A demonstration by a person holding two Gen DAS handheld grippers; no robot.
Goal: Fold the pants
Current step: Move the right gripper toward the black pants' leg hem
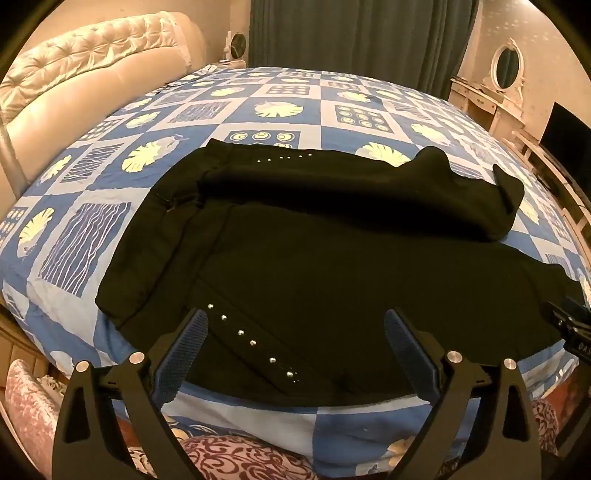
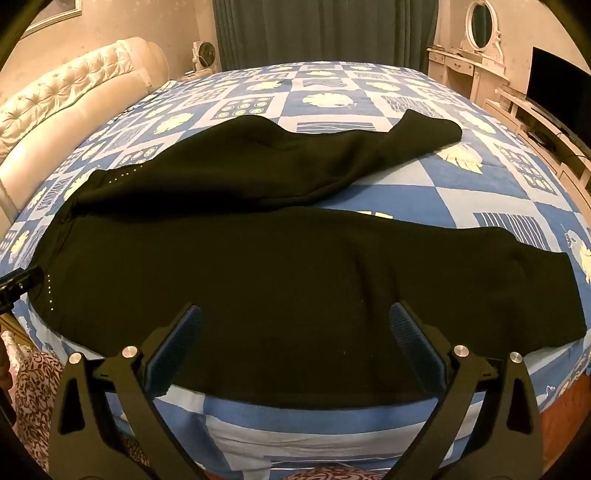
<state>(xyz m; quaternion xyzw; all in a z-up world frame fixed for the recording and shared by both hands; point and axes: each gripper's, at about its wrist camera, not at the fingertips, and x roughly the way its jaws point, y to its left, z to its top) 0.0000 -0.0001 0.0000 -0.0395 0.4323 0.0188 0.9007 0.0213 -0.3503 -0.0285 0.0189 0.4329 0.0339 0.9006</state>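
You are at the near edge of a bed (image 1: 258, 122) spread with a blue and white patchwork sheet, a tufted cream headboard (image 1: 85, 70) to its left and dark curtains (image 1: 362, 33) behind it. Your left gripper (image 1: 295, 325) hangs over the near side of the bed with its jaws spread wide and nothing between them; its blue ribbed pads (image 1: 184, 354) frame a row of silver studs (image 1: 251, 342) on the pants (image 1: 332, 258). Your right gripper (image 2: 295, 321) is likewise wide apart and holds nothing, its pads (image 2: 173, 350) poised over the near leg. The pants lie flat on the sheet, black, with the waist toward the headboard side and the two legs running to the right. The near leg lies along the bed's front edge, and its hem reaches close to the right side of the bed. The far leg angles away from it, so a wedge of sheet shows between the two, and its end is bunched and partly turned up. In the right wrist view the left gripper's edge shows at the far left, just beside the studded waist. Past the bed stand a white dresser (image 2: 458, 70) with an oval mirror (image 2: 482, 24), a dark screen (image 2: 554, 88) and a small fan (image 2: 207, 51).
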